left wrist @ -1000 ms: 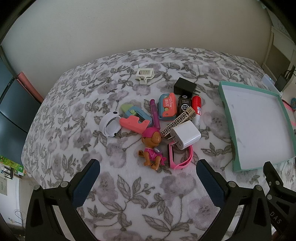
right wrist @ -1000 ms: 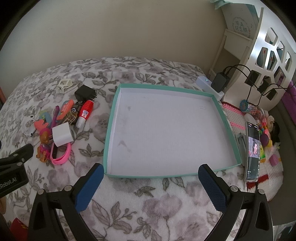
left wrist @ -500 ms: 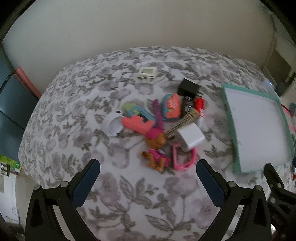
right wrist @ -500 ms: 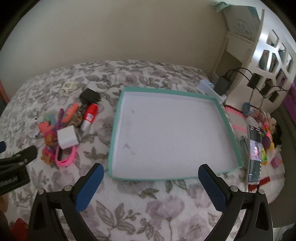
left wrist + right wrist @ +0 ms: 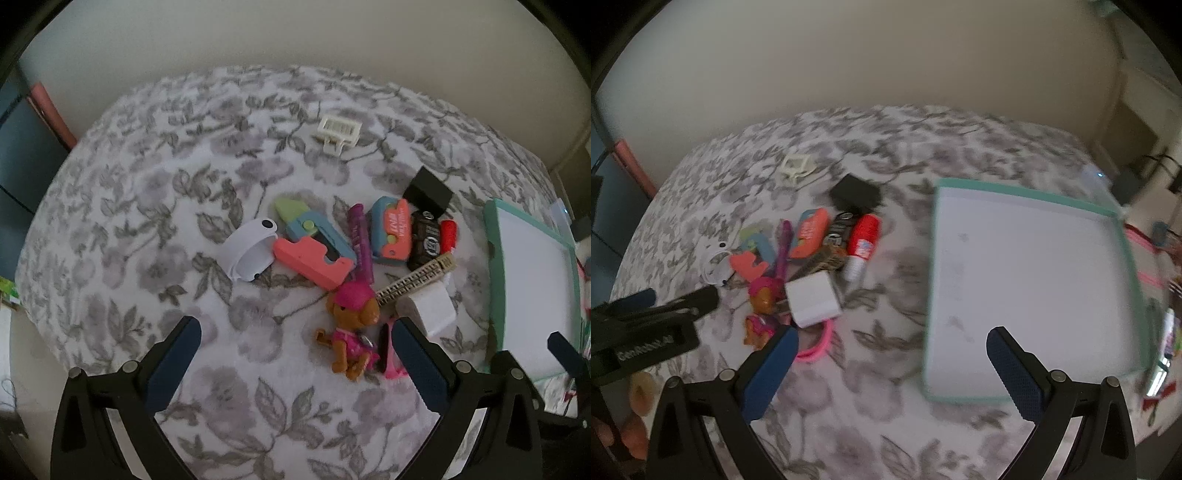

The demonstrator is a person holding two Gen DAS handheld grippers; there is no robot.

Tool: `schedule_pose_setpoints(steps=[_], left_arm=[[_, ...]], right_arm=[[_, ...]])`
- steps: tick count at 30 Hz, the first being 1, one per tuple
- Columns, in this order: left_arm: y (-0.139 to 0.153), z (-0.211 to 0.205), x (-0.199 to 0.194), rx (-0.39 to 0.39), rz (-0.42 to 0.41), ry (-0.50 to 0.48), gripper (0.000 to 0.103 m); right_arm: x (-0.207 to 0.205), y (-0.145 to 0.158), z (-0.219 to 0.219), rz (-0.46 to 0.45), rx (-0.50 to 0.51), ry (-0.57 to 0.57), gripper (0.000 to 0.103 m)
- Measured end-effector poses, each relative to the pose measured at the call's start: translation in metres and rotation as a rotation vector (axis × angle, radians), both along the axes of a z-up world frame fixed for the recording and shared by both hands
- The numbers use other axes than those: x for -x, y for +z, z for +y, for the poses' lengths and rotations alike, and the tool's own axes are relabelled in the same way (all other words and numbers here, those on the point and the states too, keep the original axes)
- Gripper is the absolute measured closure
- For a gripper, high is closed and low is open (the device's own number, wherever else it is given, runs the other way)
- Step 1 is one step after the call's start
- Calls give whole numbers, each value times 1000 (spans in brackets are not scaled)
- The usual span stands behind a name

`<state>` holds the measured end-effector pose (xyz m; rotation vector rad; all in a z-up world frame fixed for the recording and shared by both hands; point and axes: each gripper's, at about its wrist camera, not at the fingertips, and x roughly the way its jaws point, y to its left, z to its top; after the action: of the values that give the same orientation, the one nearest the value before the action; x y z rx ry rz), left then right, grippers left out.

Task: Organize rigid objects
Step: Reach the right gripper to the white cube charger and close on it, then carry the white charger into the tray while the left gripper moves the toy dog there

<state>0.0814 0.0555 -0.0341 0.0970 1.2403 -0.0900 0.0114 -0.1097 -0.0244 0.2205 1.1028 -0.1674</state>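
A pile of small rigid objects lies on the flowered blanket: a toy dog with a pink cap [image 5: 352, 325], a white charger cube [image 5: 430, 308] [image 5: 812, 302], a pink bracelet [image 5: 816, 347], a coral toy [image 5: 312, 260], a white curved piece [image 5: 251, 249], a red-capped tube [image 5: 862, 240] and a black adapter [image 5: 426, 192]. A teal-rimmed white tray [image 5: 1027, 280] [image 5: 532, 284] lies right of the pile, nothing in it. My left gripper [image 5: 295, 363] is open and empty, near the dog. My right gripper [image 5: 886, 369] is open and empty, between pile and tray.
A cream plastic clip [image 5: 338, 131] lies apart at the far side of the blanket. The left gripper's body [image 5: 646, 328] shows at the right wrist view's left edge. A wall runs behind the bed. Chargers and cables [image 5: 1134, 177] sit at the far right.
Both grippers have swung left and moved closer to the pile. The tray has slid to the right in both views. Nothing has been taken hold of.
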Motion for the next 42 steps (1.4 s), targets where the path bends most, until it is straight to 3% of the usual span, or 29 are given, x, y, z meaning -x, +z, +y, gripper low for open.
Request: schedule_pose_setpoints(steps=[18, 24, 29, 31, 34, 40, 41, 42], left_arm=[[-57, -14, -30, 66, 145, 18, 2], [-64, -16, -31, 112, 176, 21, 16], [-69, -21, -29, 192, 206, 7, 44], [-77, -26, -28, 223, 222, 5, 49], [-79, -30, -26, 225, 209, 3, 50], [-76, -25, -26, 269, 199, 18, 50], [-77, -26, -26, 273, 197, 20, 59], [-76, -25, -26, 279, 198, 21, 60]], right_arm=[[-59, -65, 32, 110, -64, 130, 0], [-61, -72, 36, 118, -89, 148, 11], [-60, -69, 39, 109, -141, 168, 28], [-58, -67, 41, 107, -156, 177, 37], [-56, -68, 44, 114, -184, 186, 49], [-50, -68, 39, 118, -222, 156, 50], [-49, -68, 38, 118, -231, 151, 50], [-49, -69, 36, 119, -238, 145, 50]])
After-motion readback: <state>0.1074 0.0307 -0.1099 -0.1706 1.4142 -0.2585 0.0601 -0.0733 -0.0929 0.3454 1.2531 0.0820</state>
